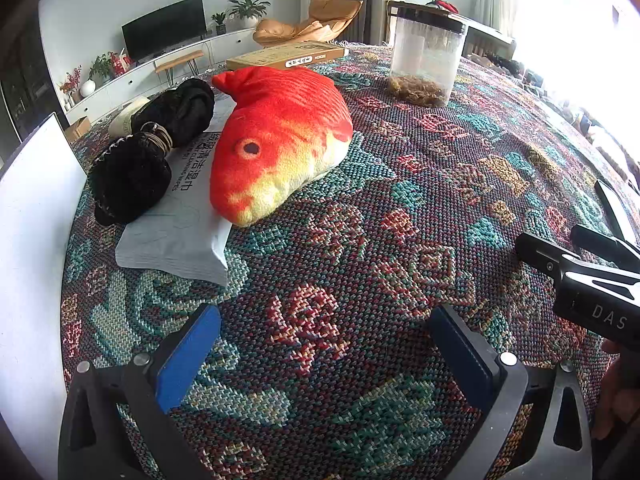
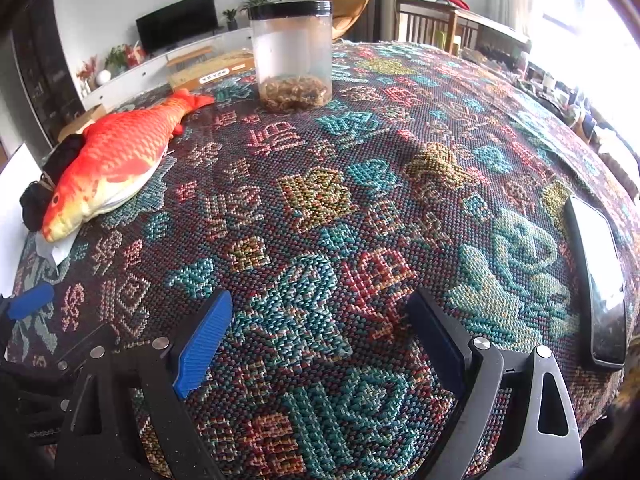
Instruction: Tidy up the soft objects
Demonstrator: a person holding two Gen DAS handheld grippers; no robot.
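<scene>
While my left gripper (image 1: 320,356) hangs spread and empty over the woven cloth (image 1: 400,200), the left wrist view shows the plush fish (image 1: 276,136) lying on a wipes pack (image 1: 180,220) beside a black fabric bundle (image 1: 148,148) (all far left). From the right wrist view, my right gripper (image 2: 320,340) is likewise spread with nothing between the pads, the fish well off to its left and a jar (image 2: 294,56) beyond. I judge sorting barely begun: nothing gripped yet.

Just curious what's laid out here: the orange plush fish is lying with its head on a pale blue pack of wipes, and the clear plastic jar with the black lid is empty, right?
Not quite. The clear plastic jar with the black lid is not empty: a layer of brown, stringy material sits at its bottom, plain in the right wrist view. The orange plush fish does lie with its head on the pale blue pack of wipes.
</scene>
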